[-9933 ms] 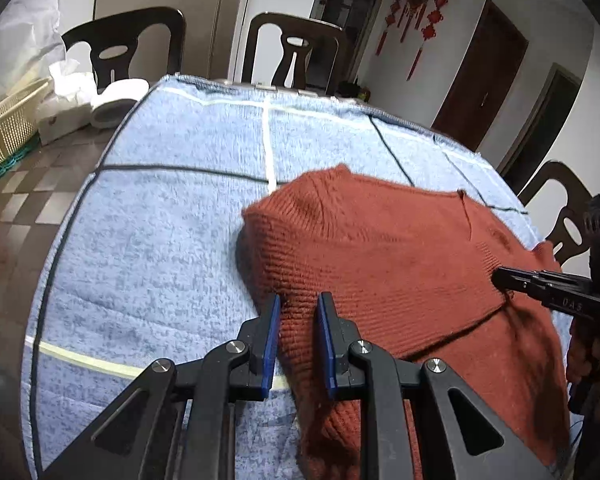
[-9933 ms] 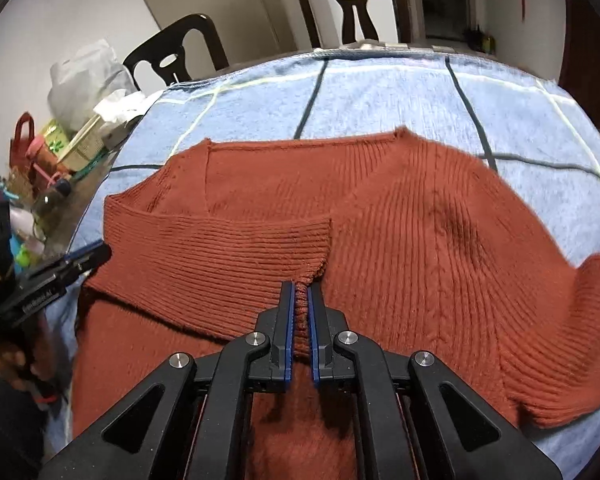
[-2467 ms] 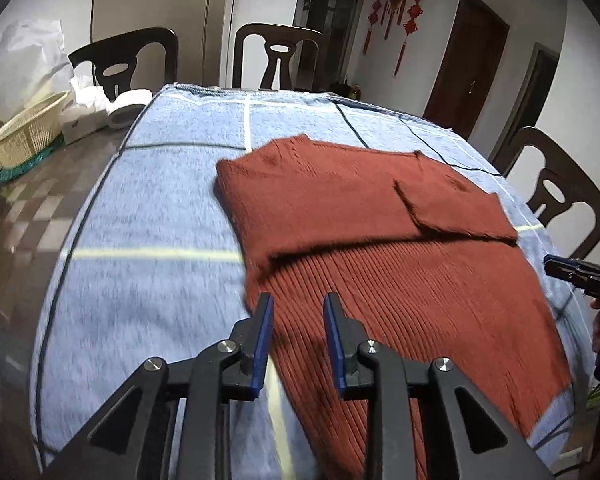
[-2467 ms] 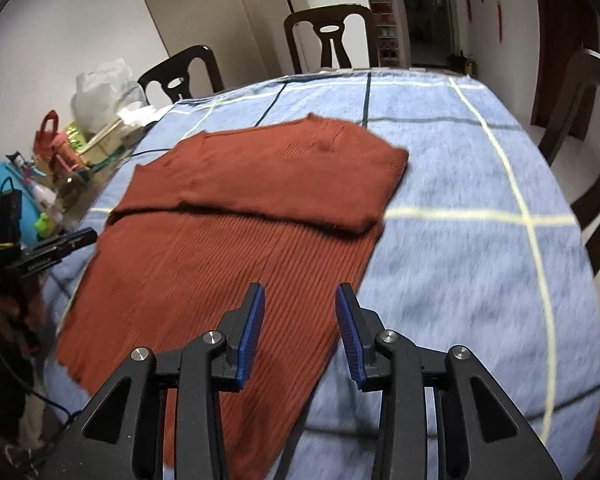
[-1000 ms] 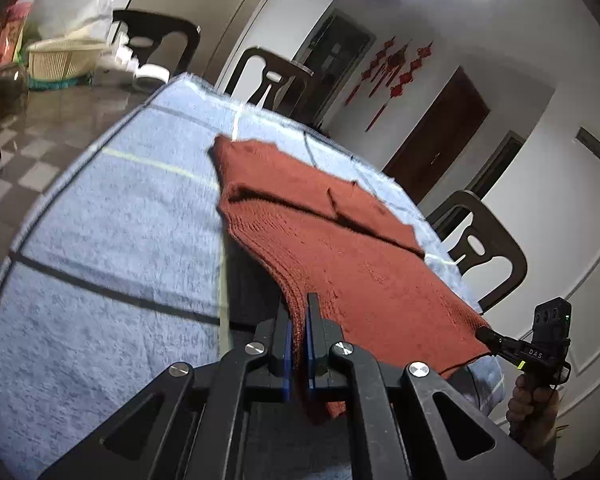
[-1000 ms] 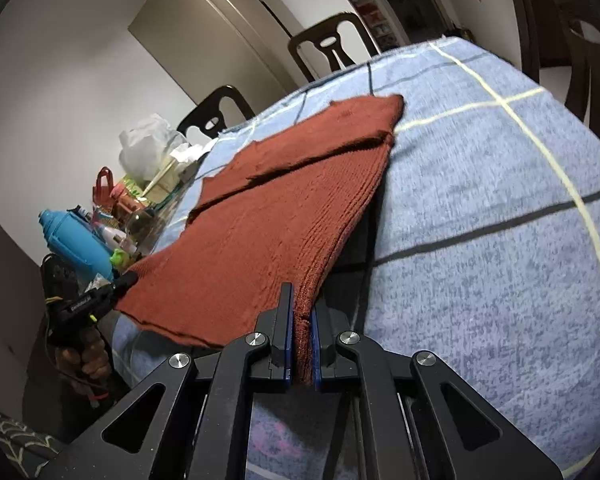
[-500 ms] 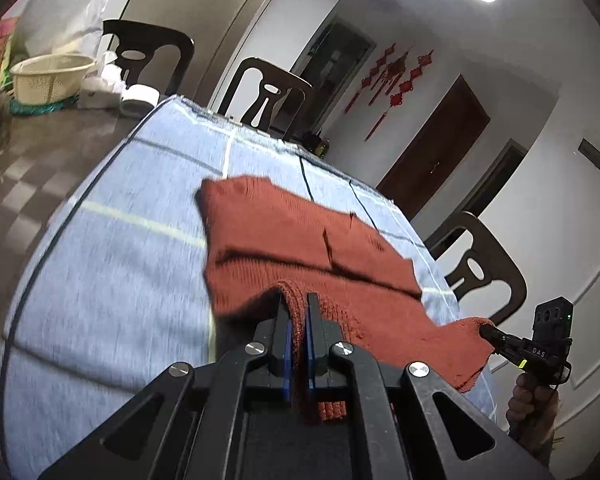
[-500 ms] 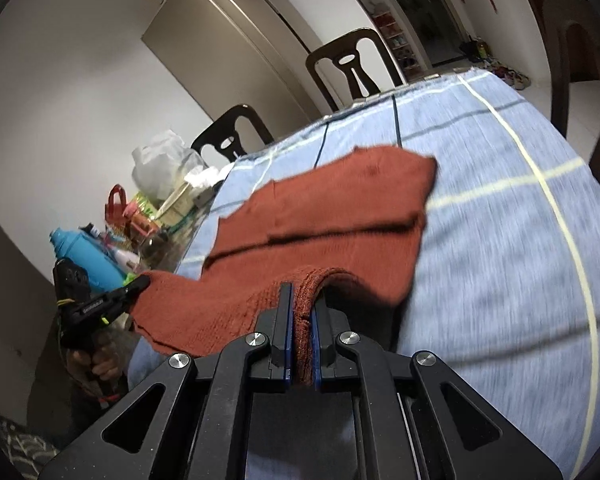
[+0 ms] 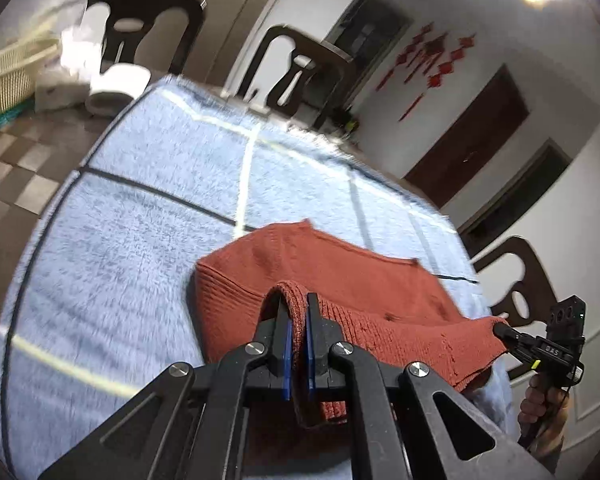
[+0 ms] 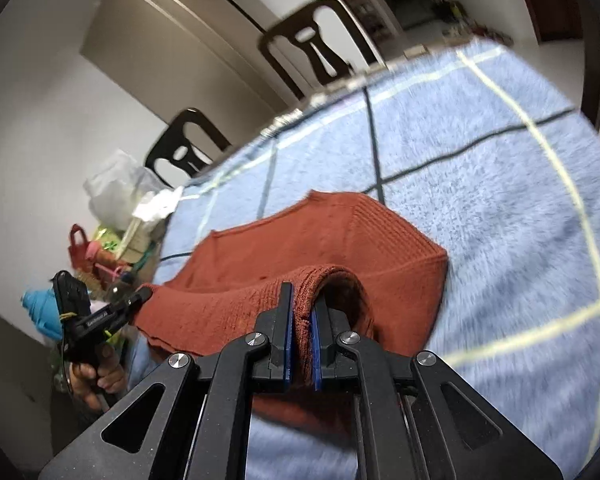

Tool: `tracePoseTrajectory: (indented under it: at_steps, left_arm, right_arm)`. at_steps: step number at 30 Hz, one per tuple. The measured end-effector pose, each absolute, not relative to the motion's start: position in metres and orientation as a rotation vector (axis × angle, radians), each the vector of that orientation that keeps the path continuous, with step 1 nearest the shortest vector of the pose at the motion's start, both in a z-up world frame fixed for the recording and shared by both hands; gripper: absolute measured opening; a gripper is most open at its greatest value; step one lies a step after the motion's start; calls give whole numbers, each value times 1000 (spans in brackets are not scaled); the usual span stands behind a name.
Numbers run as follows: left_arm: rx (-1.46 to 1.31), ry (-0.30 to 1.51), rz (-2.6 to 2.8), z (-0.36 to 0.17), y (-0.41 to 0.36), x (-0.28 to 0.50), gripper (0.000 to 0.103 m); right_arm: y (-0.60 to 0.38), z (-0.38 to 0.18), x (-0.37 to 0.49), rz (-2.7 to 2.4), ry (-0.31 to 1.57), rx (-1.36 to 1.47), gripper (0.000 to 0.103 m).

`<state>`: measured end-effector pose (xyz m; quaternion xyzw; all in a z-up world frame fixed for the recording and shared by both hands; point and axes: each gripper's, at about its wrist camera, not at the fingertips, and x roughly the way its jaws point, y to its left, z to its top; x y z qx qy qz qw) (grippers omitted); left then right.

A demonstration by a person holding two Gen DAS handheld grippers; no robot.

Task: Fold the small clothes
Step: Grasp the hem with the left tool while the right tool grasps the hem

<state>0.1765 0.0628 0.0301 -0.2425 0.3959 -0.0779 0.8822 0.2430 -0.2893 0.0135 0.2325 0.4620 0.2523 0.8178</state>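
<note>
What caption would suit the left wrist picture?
Left gripper pinching the rust-red sweater's hem above a blue blanket.

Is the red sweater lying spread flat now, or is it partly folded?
Partly folded: both grippers hold the sweater's hem raised, doubled over its far part on the blanket.

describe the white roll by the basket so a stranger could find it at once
Start at the blue checked blanket covering the table, then go to its far left corner. On the bare tabletop there lies a white paper roll, on its side beside the yellow woven basket: the only cylinder there.
</note>
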Motion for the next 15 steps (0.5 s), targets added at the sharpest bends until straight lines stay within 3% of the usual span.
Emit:
tracePoseTrajectory:
  at_steps: [3,9,11,12,15]
  left_arm:
    - [-541,880,-149,10,66,196,7]
    - [-657,871,-198,7,76,201,9]
    - [-662,842,-191,13,81,202,15]
    - [-656,819,-162,17,84,203,23]
    - [-676,778,-127,25,96,200,27]
  right_arm:
    - [-292,-6,265,503,1044,549,10]
    - [-297,11,272,607,926,640,23]
    - [-300,18,277,588,899,626,24]
    - [-302,21,278,571,884,616,24]
    - [-309,30,273,545,841,556,24]
